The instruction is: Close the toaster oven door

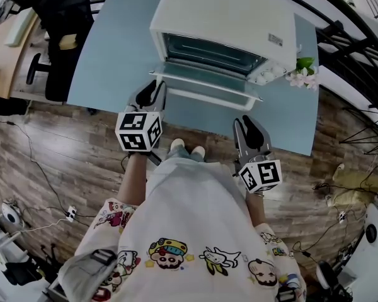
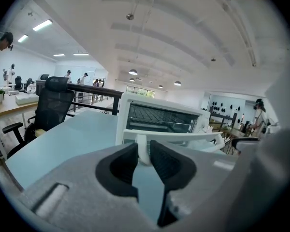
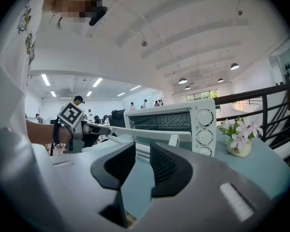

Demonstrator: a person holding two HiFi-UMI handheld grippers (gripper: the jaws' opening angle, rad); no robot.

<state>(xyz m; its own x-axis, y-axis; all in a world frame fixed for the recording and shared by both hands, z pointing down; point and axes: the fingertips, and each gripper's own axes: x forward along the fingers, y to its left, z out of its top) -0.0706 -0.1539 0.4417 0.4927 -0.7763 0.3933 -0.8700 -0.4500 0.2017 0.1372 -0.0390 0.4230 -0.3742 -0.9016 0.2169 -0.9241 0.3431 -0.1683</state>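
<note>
— Where's the oven door (image 1: 205, 82)?
— Hanging open, roughly level, in front of the toaster oven (image 1: 227, 17) on the blue bench (image 1: 113, 55).
— And the grippers?
— The left gripper (image 1: 154, 88) has its fingers (image 2: 123, 163) clamped on the handle (image 2: 183, 136) at its left end. The right gripper (image 1: 249, 122) has its fingers (image 3: 166, 166) apart and empty, near the handle's right end.

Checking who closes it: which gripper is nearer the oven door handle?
Left. Left gripper clamps the door handle; right gripper hangs short of it, jaws apart.
</note>
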